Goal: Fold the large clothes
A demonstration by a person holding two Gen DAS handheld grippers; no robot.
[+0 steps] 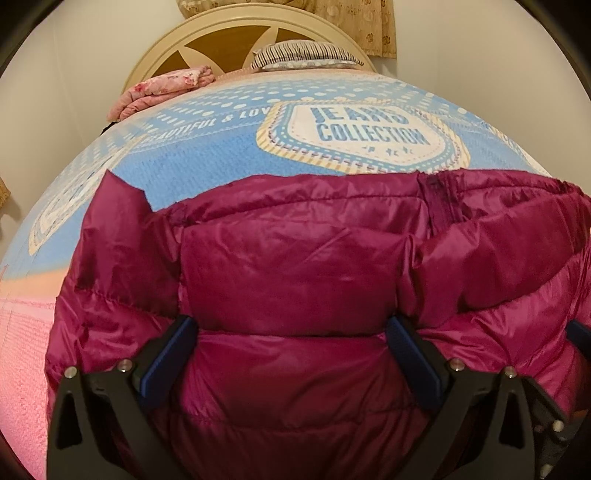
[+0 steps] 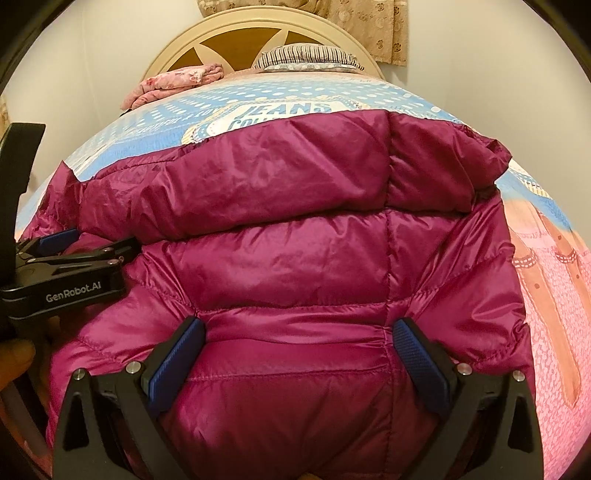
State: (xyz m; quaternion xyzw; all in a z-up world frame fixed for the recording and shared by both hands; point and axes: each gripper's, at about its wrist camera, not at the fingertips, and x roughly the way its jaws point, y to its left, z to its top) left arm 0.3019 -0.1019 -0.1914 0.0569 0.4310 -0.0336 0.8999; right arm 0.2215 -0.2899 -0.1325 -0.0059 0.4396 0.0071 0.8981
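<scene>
A magenta quilted puffer jacket [image 1: 295, 266] lies on the bed and fills the lower part of both views; it also shows in the right wrist view [image 2: 295, 258]. My left gripper [image 1: 293, 332] is open, its blue pads spread wide and pressing down on the jacket. My right gripper [image 2: 298, 334] is open too, pads spread on the jacket's puffy panels. The left gripper's body [image 2: 70, 266] shows at the left edge of the right wrist view, resting on the jacket's left part. A zipper [image 1: 439, 203] runs near the jacket's far right edge.
The bed has a blue and pink printed cover [image 1: 207, 147] with "JEANS COLLECTION" on it. A folded pink floral blanket [image 1: 162, 88] and a striped pillow [image 1: 303, 55] lie at the cream headboard [image 1: 207, 33]. White walls stand on both sides.
</scene>
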